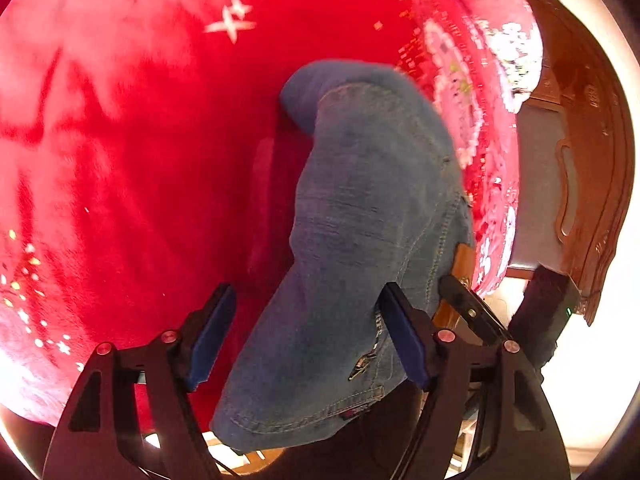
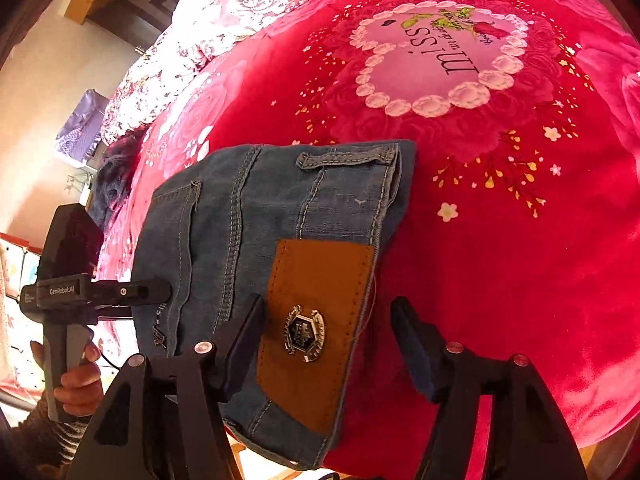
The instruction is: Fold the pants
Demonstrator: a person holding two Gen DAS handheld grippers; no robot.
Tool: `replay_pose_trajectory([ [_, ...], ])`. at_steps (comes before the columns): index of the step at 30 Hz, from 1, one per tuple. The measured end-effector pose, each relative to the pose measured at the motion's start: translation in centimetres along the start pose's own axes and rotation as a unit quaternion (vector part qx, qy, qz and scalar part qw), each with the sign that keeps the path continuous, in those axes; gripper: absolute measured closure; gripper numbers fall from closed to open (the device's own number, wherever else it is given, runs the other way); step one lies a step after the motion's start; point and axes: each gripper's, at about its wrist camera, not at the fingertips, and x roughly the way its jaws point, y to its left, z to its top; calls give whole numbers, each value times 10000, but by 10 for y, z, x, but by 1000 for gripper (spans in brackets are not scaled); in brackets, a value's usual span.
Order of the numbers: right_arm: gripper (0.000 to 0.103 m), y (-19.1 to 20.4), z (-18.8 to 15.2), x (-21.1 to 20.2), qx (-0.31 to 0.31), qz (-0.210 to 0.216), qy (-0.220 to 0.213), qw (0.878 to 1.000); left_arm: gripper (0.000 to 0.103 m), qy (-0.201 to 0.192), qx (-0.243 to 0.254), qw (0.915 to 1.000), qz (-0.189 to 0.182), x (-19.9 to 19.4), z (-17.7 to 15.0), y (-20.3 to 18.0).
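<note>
The blue denim pants (image 1: 360, 220) lie folded in a narrow bundle on the red blanket (image 1: 140, 140), waistband at the near edge of the bed. My left gripper (image 1: 308, 336) is open with the waistband end between its fingers. In the right wrist view the pants (image 2: 248, 216) show a brown leather patch (image 2: 320, 304) with a metal badge. My right gripper (image 2: 332, 344) is open, straddling that patch corner. The left gripper's body (image 2: 72, 292) is seen held in a hand at the pants' left side.
The red floral blanket (image 2: 500, 220) covers the bed, with a pink heart print (image 2: 436, 60) beyond the pants. A white floral quilt (image 2: 224, 20) lies at the far side. A wooden headboard (image 1: 592, 160) stands at the right in the left wrist view.
</note>
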Motion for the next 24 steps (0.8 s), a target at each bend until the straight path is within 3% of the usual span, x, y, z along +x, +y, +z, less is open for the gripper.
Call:
replay_pose_trajectory([
  [1,36,-4,-6,-18,274,545,-376,9974,29,14,-6,9999,-111,-2,-1,-1],
  [3,36,-7,-8,-26,389,744,-588,9947,29,-117,210,9997,-78,-7,-3,-6],
  [5,33,-17,-7,-27,467,801,-556,9941,29,-205,406,9987,238,-7,2,-14],
  [7,31,-27,-4,-8,651,606,-180,9959,29,-75,455,9985,287,0,11,-19],
  [9,31,-43,-12,9,1201,1036,-35,9873,29,23,428,9986,310,6,15,-22],
  [11,43,-49,-21,26,1667,1836,55,9687,29,104,521,9982,264,14,14,-27],
  [12,64,-43,-25,34,1694,2089,90,9631,31,142,547,9981,235,19,14,-27],
  [13,70,-33,-27,42,1565,2188,233,9629,41,153,571,9979,251,21,12,-28],
  [16,78,-10,-24,33,1043,1772,-50,9786,68,-70,760,9967,263,10,3,-32],
  [18,79,1,-17,19,761,1604,-235,9838,74,-254,852,9959,162,-3,0,-36],
  [24,80,55,31,-7,-75,1566,-449,9866,75,-1016,892,9908,40,-65,21,-47],
])
